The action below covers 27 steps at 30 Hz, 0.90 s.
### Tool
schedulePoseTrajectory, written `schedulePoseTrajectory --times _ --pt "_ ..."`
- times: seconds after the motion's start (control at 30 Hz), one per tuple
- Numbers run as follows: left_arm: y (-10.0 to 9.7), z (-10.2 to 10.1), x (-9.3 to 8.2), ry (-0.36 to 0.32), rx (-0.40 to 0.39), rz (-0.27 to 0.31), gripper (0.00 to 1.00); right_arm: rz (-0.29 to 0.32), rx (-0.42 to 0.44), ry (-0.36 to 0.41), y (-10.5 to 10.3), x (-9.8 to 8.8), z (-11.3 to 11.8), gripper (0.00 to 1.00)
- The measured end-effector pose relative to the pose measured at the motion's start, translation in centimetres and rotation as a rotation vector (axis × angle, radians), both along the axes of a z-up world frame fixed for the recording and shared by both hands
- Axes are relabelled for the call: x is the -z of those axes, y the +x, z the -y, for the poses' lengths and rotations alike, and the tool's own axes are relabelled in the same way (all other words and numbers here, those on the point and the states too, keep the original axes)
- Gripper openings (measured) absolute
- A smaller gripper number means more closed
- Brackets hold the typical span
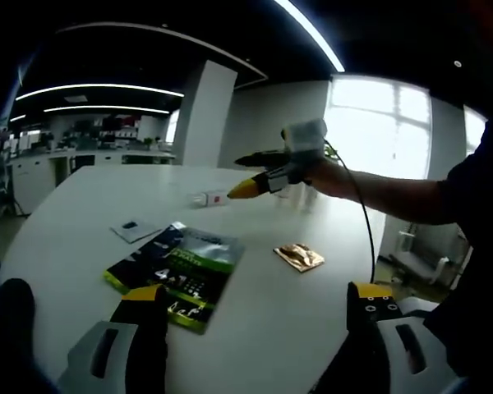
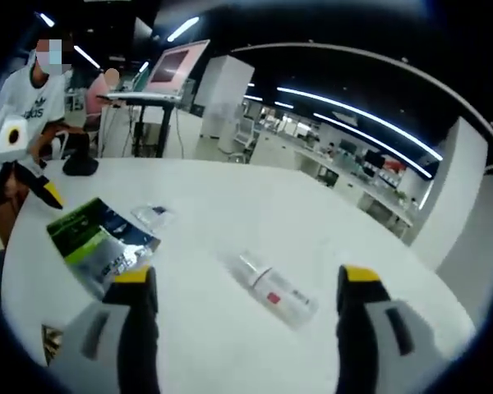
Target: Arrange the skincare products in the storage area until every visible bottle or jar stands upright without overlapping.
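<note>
**One clear bottle lies on its side ahead of the right gripper**

Two grippers are over the white table (image 2: 230, 197), both with jaws spread apart and nothing between them. In the right gripper view, the right gripper (image 2: 245, 287) points at a small clear bottle (image 2: 273, 291) with a red label, which lies flat on the tabletop between the two jaws and just ahead of their tips. To the left of the left jaw lies a green and black pouch (image 2: 99, 242), with a small clear sachet (image 2: 154, 215) beyond it.

In the left gripper view, the left gripper (image 1: 259, 300) hangs low over the near table edge, its left jaw just over the pouch. A copper foil packet (image 1: 299, 257) lies ahead between the jaws, and the bottle lies well beyond, beside the right gripper's yellow tip.
</note>
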State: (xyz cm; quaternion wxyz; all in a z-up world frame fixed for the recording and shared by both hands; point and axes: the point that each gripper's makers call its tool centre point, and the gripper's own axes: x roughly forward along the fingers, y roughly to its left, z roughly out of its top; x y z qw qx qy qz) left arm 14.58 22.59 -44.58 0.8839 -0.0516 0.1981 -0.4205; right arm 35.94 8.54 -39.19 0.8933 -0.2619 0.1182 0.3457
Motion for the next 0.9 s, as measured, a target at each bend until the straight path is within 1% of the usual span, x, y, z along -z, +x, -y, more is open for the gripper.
schedulePoseTrajectory --times 0.23,0.43,0.57,0.63,0.73,0.83,0.9 --pt "0.0 -0.4 0.1 -0.007 -0.011 -0.004 0.92 -0.001 -0.014 -0.053 1.1 0.3 -0.1 0.89" --pt "0.1 -0.7 0.1 -0.01 -0.018 -0.005 0.92 -0.009 -0.02 -0.097 2.0 0.6 -0.2 0.86" --pt "0.1 -0.9 0.0 -0.006 -0.024 -0.002 0.92 0.011 -0.034 -0.135 2.6 0.6 -0.3 0.85" --pt "0.2 -1.0 -0.1 -0.009 -0.027 -0.001 0.92 0.005 -0.036 -0.145 2.7 0.8 -0.4 0.84" --pt "0.2 -1.0 0.0 -0.008 -0.028 -0.002 0.92 0.007 -0.049 -0.167 2.9 1.0 -0.6 0.82" --pt "0.2 -1.1 0.0 -0.007 -0.031 -0.004 0.92 0.006 -0.076 -0.216 3.5 1.4 -0.5 0.75" --pt "0.3 -1.2 -0.1 -0.008 -0.035 -0.003 0.91 -0.004 -0.082 -0.224 3.8 1.6 -0.7 0.75"
